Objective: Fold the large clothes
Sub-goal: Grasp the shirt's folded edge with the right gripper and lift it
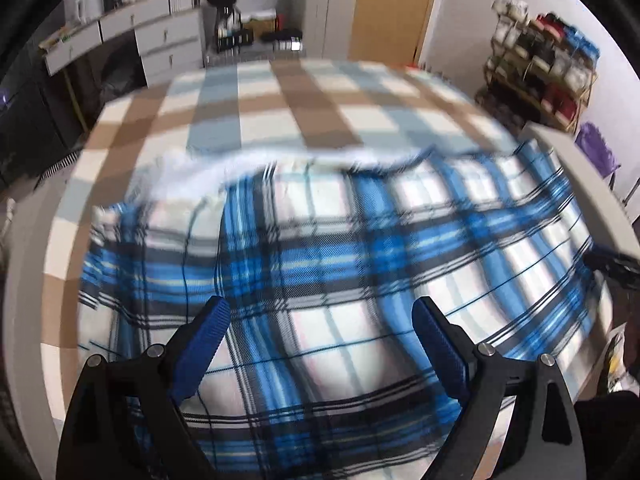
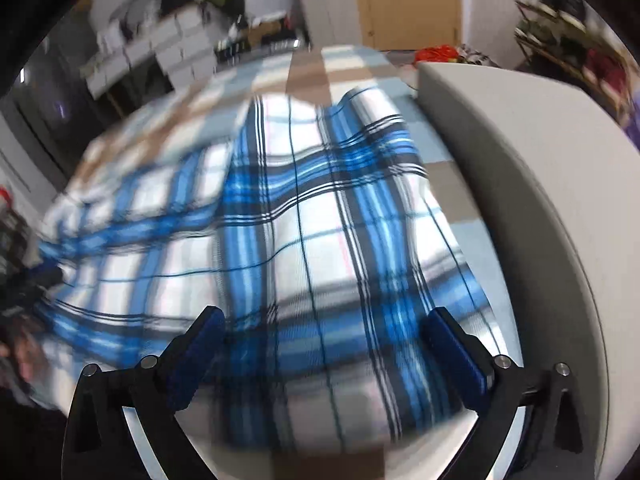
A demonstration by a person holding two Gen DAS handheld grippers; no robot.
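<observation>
Left gripper (image 1: 320, 316) spread wide, empty, low in frame over the blue plaid garment (image 1: 340, 272). Right gripper (image 2: 322, 326) equally wide, empty. Garment (image 2: 288, 232) spread mid-frame on checked tablecloth (image 1: 280, 96).

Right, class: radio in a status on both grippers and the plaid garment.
Left gripper open, right gripper open. Blue plaid garment spread rumpled on checked cover. Nothing blocking.
</observation>
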